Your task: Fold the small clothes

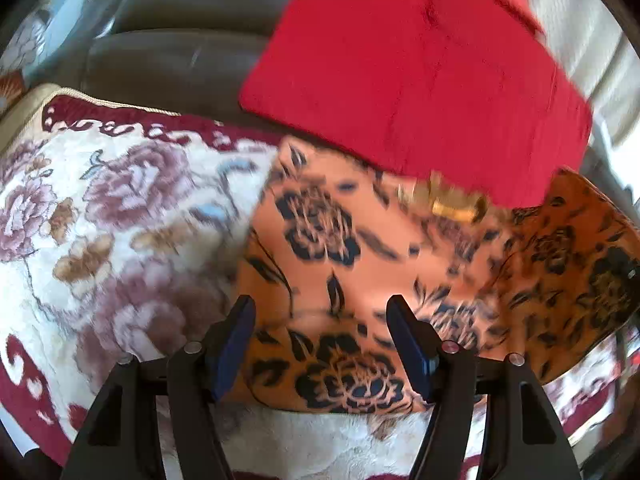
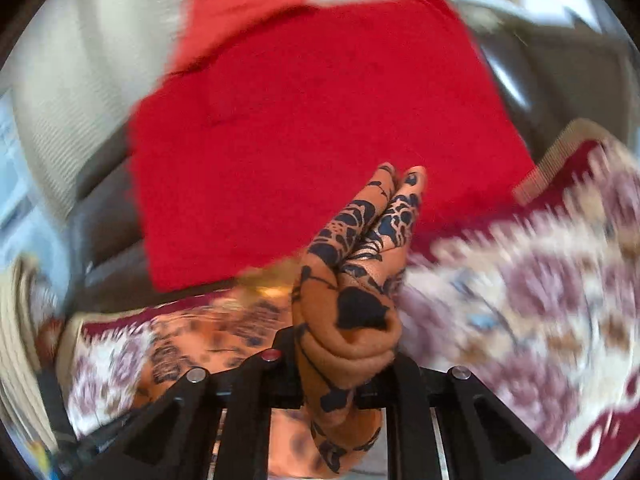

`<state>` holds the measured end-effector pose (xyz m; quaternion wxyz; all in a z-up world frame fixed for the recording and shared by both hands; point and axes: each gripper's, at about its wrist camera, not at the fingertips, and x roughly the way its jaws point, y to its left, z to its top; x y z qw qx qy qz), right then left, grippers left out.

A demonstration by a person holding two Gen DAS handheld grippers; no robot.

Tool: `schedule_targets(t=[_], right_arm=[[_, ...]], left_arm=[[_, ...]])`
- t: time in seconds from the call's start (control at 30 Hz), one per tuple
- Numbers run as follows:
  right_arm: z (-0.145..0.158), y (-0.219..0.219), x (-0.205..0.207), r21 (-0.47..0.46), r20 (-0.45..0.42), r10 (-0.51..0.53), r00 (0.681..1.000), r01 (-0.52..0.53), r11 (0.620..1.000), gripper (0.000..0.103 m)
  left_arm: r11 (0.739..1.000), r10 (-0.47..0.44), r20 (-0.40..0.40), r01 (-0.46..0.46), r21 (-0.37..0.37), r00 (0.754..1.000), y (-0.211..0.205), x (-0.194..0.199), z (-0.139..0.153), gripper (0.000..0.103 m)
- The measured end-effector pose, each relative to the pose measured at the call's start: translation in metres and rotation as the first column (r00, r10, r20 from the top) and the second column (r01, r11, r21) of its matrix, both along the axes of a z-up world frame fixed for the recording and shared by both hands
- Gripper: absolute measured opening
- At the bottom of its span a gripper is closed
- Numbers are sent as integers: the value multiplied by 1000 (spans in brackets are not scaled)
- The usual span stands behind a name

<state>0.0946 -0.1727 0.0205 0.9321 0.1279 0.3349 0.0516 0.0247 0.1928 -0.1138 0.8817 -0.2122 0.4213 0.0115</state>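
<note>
A cream blanket (image 1: 120,208) with mauve roses and a maroon border is covering the surface under everything, blurred in both views. A dark leather seat (image 1: 172,64) is showing behind it at 11 o'clock in the left wrist view. A red folded cloth (image 1: 416,80) is lying at 1 o'clock there, its near edge overlapping the far edge of the orange garment (image 1: 340,248). That garment, a soft orange fabric printed with black flowers and leaves, is spreading flat over the blanket from the centre out to 3 o'clock, looking darker on its right part. The left claw (image 1: 320,344) is hovering spread above the garment's near edge, holding nothing. The right claw (image 2: 344,356) is pinching a bunched fold of the same orange garment (image 2: 352,288), which is rising in rolled layers toward 12 o'clock
</note>
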Motion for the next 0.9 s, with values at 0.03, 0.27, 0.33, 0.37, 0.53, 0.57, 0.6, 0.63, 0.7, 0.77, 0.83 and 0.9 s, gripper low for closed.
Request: schedule_targets(t=[0.03,0.27,0.33,0.37,0.53,0.57,0.6,0.63,0.7,0.77,0.83,0.9], right_arm=[[9,26,-2,-43,36,62,997,-61,997,17],[-59,178,-7,-235,-91,398,913,-408,882,16],[-101,201,-2,-209,-217,431,876,-473,856,16],[-106,203,-2,-205,-220,431,875,-473,857,16],[-90,186,-6,-142,-153,420,894,-441,886,16],[-87,183,-7,-133,-144,425,893,-443,886,16],[-86,179,-6,-123,-137,430,892,-446,886,16],[-83,178,-8,-106,-124,434,892,-447,888,16],[-81,173,-12,-91,-104,432,896,-441,893,16],[-82,171,-15,-93,-94,439,894,-447,890,16],[-86,172,-18,-115,-100,448,888,-458,882,16],[-89,171,-21,-130,-96,444,891,-453,882,16]], left_arm=[[1000,1,9,0,-26,1000,6,1,2,69],[950,-78,4,76,-304,997,35,35,-8,69],[941,-117,-20,104,-323,993,28,45,-12,69],[940,-143,-12,133,-314,990,22,51,-11,69],[925,-217,-15,201,-324,976,-3,78,-12,69],[914,-250,-38,223,-338,968,-11,87,-16,69],[913,-259,-56,226,-340,964,-12,89,-20,68],[915,-265,-76,226,-334,961,-18,94,-24,67],[915,-270,-70,234,-328,960,-25,101,-24,67],[914,-268,-58,235,-330,962,-28,107,-22,52],[922,-273,-68,241,-303,960,-31,114,-21,19],[925,-305,-46,284,-254,951,-35,119,-15,14]])
